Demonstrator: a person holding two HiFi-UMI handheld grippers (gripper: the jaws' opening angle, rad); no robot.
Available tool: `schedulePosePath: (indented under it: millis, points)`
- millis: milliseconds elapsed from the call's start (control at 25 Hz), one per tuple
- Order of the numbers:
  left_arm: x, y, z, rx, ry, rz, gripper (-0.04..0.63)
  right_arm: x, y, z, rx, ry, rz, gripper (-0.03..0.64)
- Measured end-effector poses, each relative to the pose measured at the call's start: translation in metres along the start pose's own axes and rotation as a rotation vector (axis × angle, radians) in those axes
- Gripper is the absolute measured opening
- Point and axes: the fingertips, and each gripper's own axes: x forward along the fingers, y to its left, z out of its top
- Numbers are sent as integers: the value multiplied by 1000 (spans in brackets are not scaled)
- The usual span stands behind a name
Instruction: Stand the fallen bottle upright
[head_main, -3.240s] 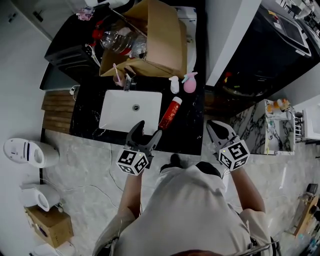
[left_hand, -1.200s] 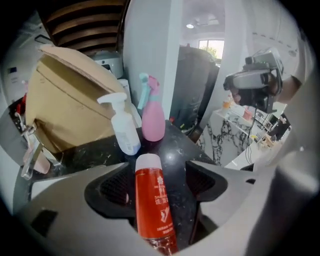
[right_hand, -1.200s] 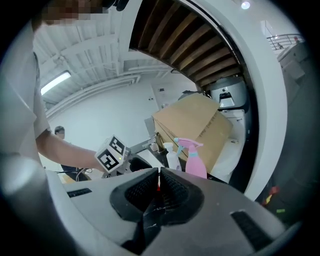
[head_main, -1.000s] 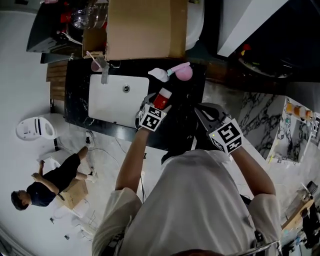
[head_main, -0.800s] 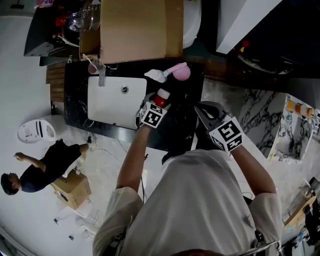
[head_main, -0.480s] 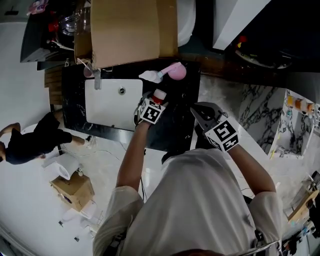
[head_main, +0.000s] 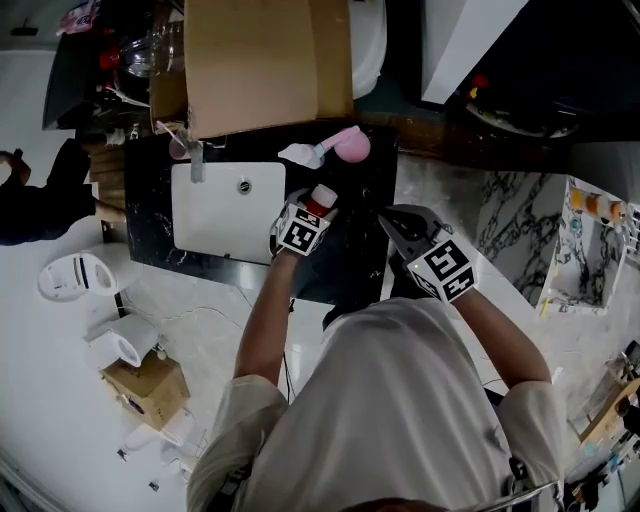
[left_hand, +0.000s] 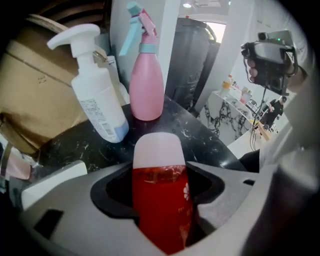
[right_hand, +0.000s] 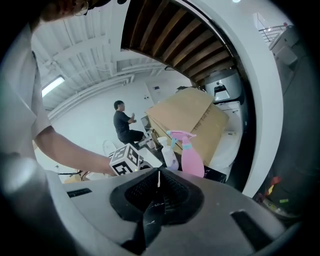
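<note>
Nearest the camera, the left gripper grips the red plastic bottle with the rounded white cap. The bottle lies on the black marble counter, just right of the white rectangular sink basin. The jaws have just been closing and now sit against both sides of the bottle. The right gripper hangs apart by the counter's right corner, jaws together on nothing.

Beyond the cap stand a white pump bottle and a pink spray bottle with a teal trigger, close together. The basin shows its drain. Behind it, the flaps of a large brown cardboard box cover whatever it holds.

Moments earlier the left gripper hung open at the counter's near edge and the bottle lay free. A person in dark clothes, on the floor at lower left a second ago, is now cut off at the head view's left edge.

From above, the gripper hides the bottle's body, leaving the cap and a sliver of red. The left gripper view cuts off its base.
</note>
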Motion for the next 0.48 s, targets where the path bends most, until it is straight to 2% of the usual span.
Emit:
schedulePosePath:
  millis: [120,280,480]
  points:
    - [-13,-3,5,-2,-42,7,291,-1,6,6,-13,-11,1,34]
    - [-37,-19,23,-17,-140,-34,291,-4,18,10,-34,-19,2,34]
    - [-69,-30,23,4,-207,-17,291,-10,39,18,-71,-33,4,34]
